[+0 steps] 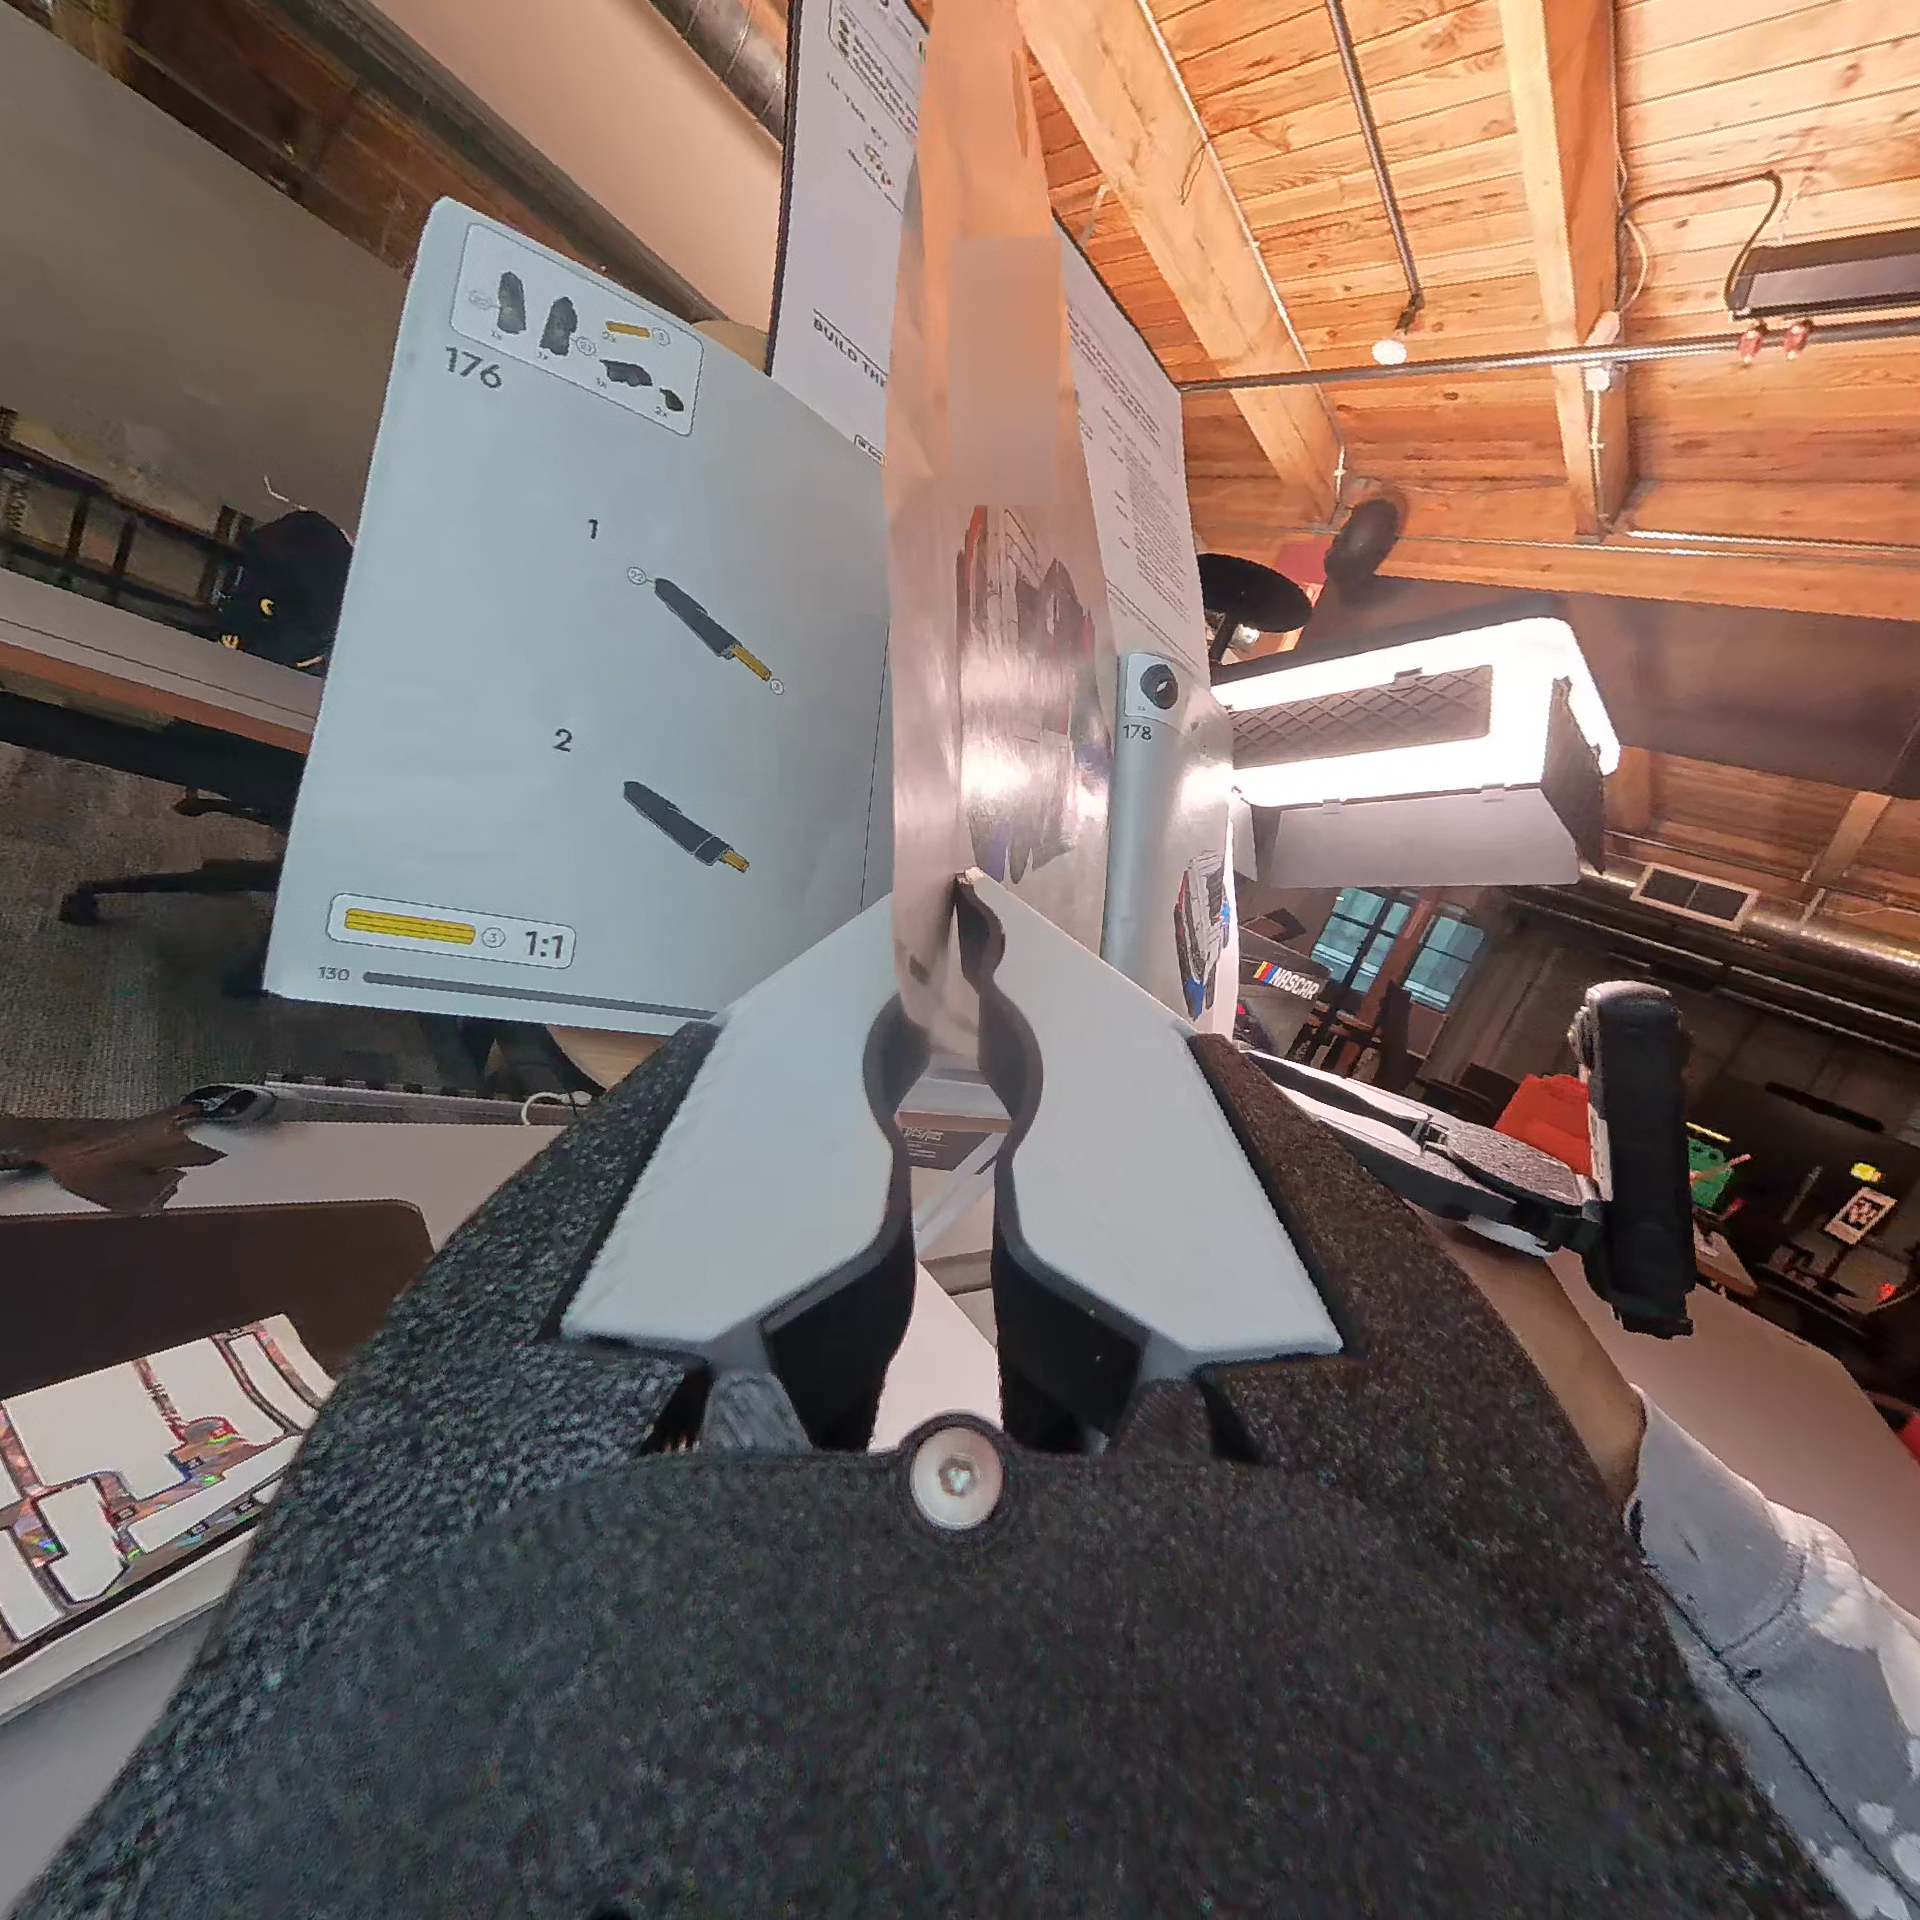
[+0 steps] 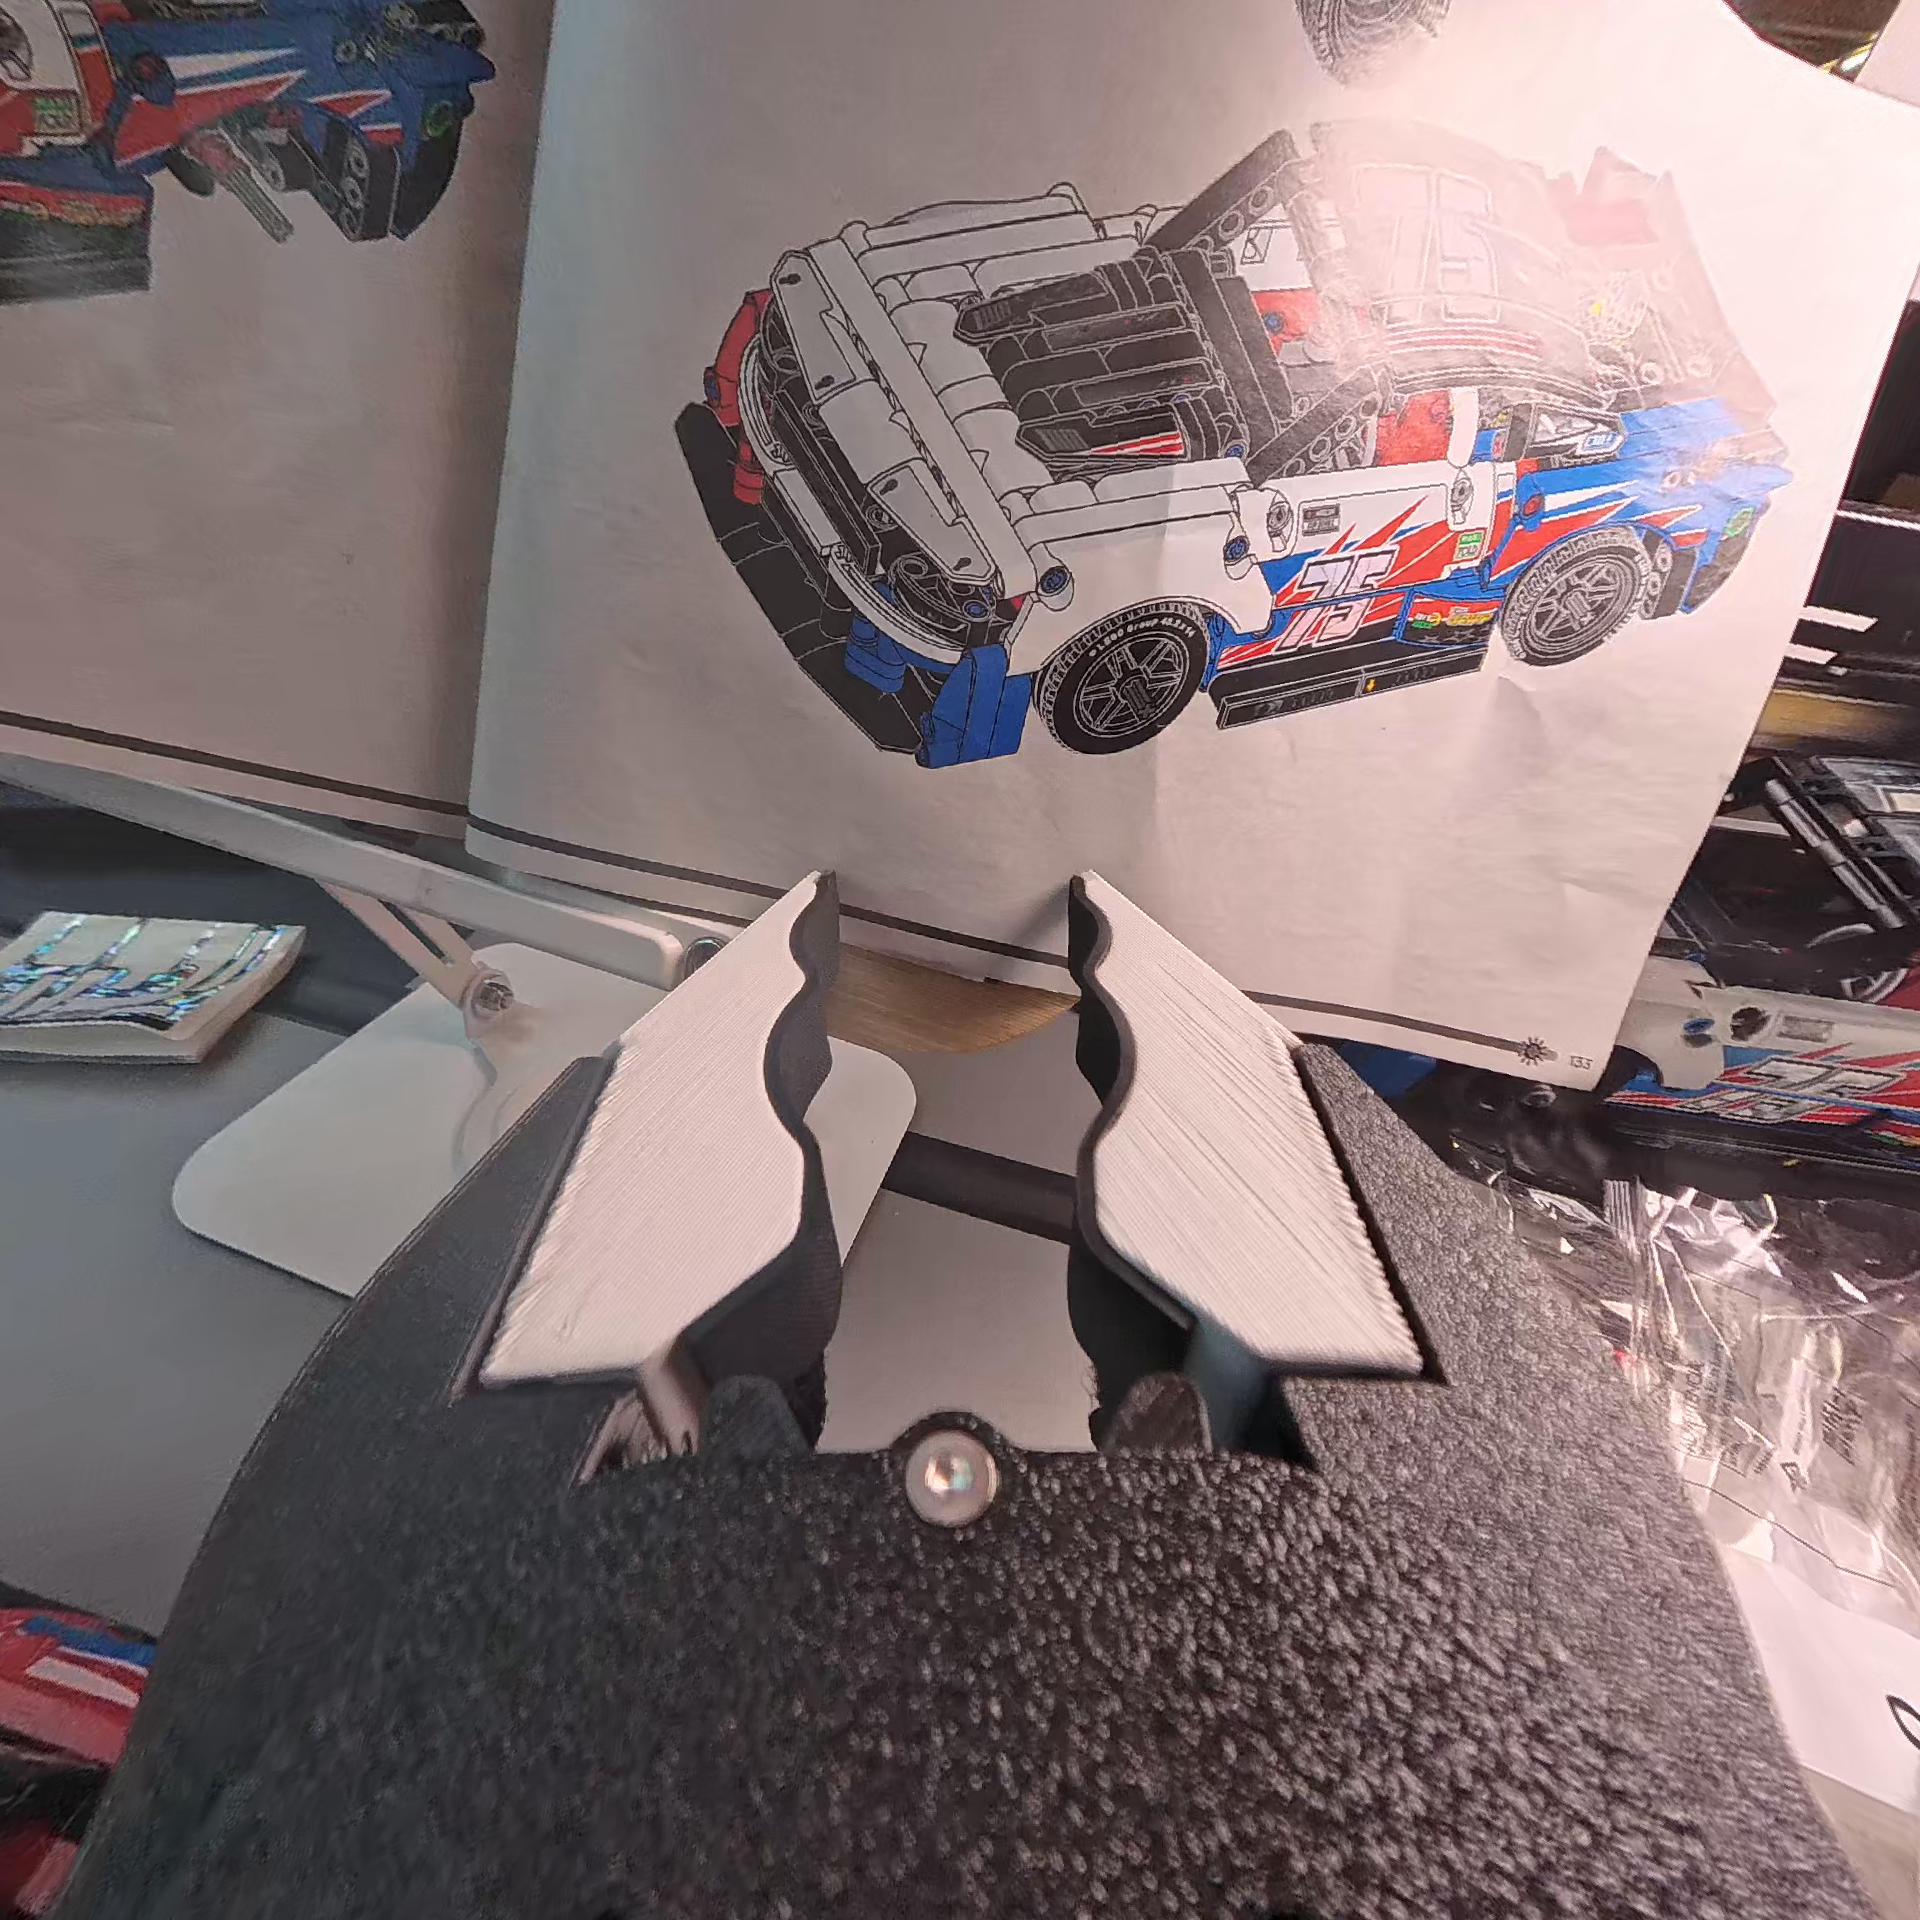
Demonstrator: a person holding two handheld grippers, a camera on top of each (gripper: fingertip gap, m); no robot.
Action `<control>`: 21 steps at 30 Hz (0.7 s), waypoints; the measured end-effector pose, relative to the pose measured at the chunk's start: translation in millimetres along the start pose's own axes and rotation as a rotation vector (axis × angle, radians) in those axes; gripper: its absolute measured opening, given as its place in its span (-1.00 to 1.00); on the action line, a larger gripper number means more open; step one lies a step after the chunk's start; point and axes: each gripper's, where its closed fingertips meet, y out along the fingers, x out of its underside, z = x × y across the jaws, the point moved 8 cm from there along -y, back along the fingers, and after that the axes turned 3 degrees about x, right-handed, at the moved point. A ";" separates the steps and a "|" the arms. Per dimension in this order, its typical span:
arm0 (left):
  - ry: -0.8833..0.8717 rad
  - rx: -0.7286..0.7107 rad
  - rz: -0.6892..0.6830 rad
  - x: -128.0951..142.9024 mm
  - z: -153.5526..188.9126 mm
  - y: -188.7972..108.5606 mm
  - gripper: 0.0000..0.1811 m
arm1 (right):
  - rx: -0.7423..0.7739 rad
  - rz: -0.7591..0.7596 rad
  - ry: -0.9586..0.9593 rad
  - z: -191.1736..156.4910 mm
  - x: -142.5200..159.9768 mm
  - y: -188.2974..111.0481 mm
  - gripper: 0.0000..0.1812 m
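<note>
An instruction booklet stands open on a white metal stand (image 2: 343,1132). My left gripper (image 1: 961,899) is shut on the lower edge of one page (image 1: 930,727), which rises edge-on from the fingertips and looks blurred. The booklet's left page (image 1: 582,675) with part diagrams stands beside it. My right gripper (image 2: 951,894) is open and empty, its fingertips just below the bottom edge of a page with a drawn race car (image 2: 1143,468). The right gripper also shows in the left wrist view (image 1: 1631,1153), held by a person's sleeved arm.
A sticker sheet (image 2: 135,977) lies on the grey table left of the stand; it also shows in the left wrist view (image 1: 135,1475). Clear plastic bags (image 2: 1714,1351) lie at the right. A brick-built car (image 2: 1766,1091) sits behind the page. A bright light panel (image 1: 1423,727) hangs beyond. Spacing between my two grippers at the tips: around 30 cm. To the brick-built car (image 2: 1766,1091): right tips about 30 cm, left tips about 60 cm.
</note>
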 end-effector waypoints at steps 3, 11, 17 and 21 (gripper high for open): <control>-0.005 0.000 -0.003 0.8 -1.6 -0.2 -1.00 | -0.008 -0.005 0.020 2.3 1.3 -0.5 -0.51; -0.005 -0.008 -0.009 1.9 -3.3 -1.4 -1.00 | -0.015 -0.005 0.044 4.5 3.9 -1.1 -0.51; -0.008 -0.010 -0.008 2.4 -4.0 -2.2 -1.00 | -0.016 -0.002 0.065 5.5 6.1 -1.1 -0.50; -0.008 -0.012 -0.009 3.3 -4.0 -2.6 -1.00 | -0.024 0.005 0.083 4.3 7.5 -1.6 -0.46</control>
